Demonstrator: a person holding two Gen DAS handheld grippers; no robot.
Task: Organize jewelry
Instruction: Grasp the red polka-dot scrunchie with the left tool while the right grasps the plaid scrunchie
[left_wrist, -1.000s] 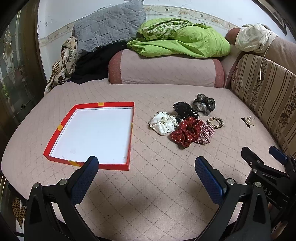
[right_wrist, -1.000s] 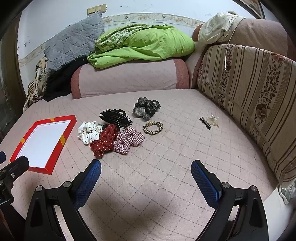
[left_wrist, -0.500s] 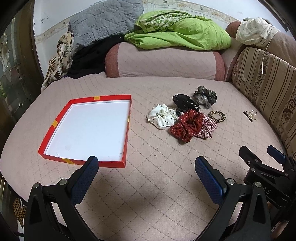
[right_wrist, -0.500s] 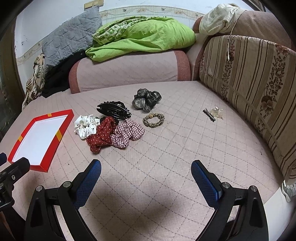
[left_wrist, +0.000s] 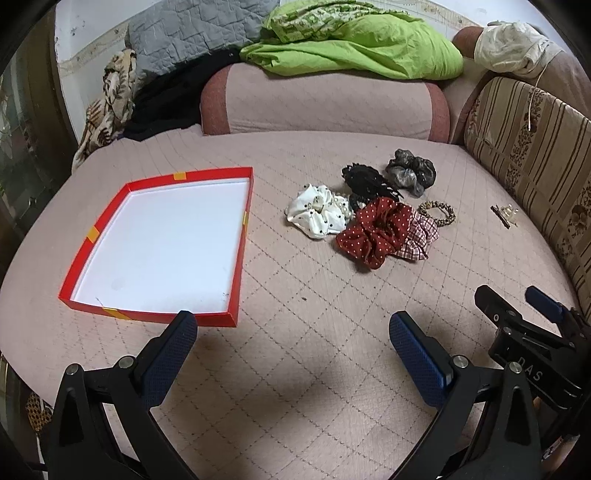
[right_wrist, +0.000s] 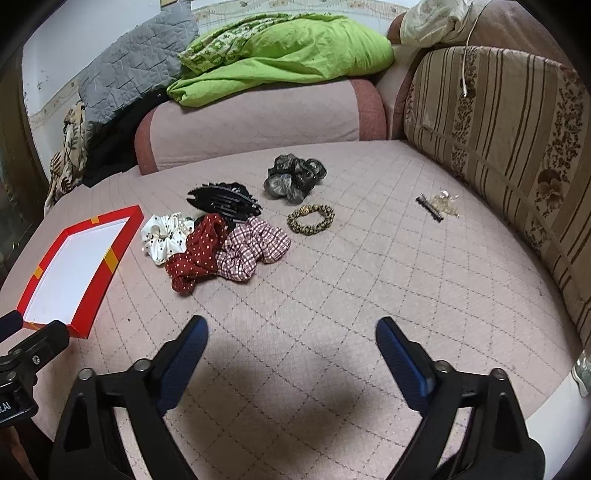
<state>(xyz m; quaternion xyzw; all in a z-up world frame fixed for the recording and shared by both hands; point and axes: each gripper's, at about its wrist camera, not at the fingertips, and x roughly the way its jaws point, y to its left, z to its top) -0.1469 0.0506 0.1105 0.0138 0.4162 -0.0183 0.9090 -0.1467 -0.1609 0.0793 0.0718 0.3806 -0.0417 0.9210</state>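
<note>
Nothing sorted yet: the red tray (left_wrist: 242, 236) sits bare, the scrunchies and clips (right_wrist: 221, 240) lie heaped beside it, and the left gripper (left_wrist: 291, 343) and right gripper (right_wrist: 291, 347), its jaws just narrowing slightly, both gape empty.

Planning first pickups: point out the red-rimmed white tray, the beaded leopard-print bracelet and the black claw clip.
Red-rimmed white tray (left_wrist: 246, 236), left wrist view, right rim.
Beaded leopard-print bracelet (right_wrist: 295, 221), right wrist view, left beads.
Black claw clip (right_wrist: 221, 201), right wrist view, toothed body.

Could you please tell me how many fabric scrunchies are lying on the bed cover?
4: white dotted scrunchie nearest the red tray, red dotted scrunchie overlapping the plaid scrunchie, grey scrunchie farthest back. None seems hidden.
</note>
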